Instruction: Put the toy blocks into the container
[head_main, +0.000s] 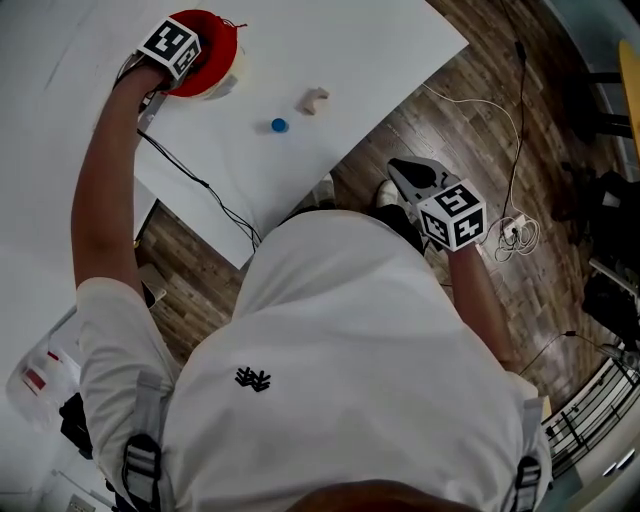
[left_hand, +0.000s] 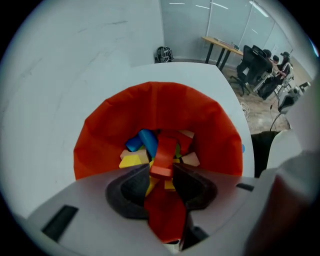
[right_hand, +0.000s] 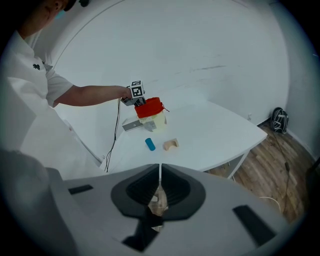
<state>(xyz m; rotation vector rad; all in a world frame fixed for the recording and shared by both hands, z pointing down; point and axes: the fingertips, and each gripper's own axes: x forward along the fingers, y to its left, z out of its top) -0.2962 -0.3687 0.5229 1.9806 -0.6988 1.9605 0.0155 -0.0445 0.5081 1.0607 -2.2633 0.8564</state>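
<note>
Red block pinched above the red-lined container

Red lining covers the inside of the container (left_hand: 150, 105), which stands on a white table (head_main: 350, 40) near its far corner. The left gripper (left_hand: 162, 172) points straight down over the container's mouth. Its jaws are part-way spread and pinch a red block (left_hand: 163, 156) between their tips, with the block held just above the pile inside. In that pile lie a blue block (left_hand: 147, 140), a yellow block (left_hand: 134, 160) and a tan block (left_hand: 190, 159), heaped together at the container's bottom.

Two toy pieces lie on the table outside the container, to its right in the head view and a little nearer the person. One is a blue cylinder (head_main: 279, 125), lying on its side. Just beyond it, apart from it and from the container, is a tan arch block (head_main: 315, 99).

The right gripper (right_hand: 159, 182) is well away from the container. In the head view it is off the table's edge and over the wooden floor (head_main: 450, 110), and it slants downward. Its jaws are pressed together with only a thin slit between them, and they hold nothing.

A black cable (head_main: 200, 185) runs from beside the container across the table toward the person.
</note>
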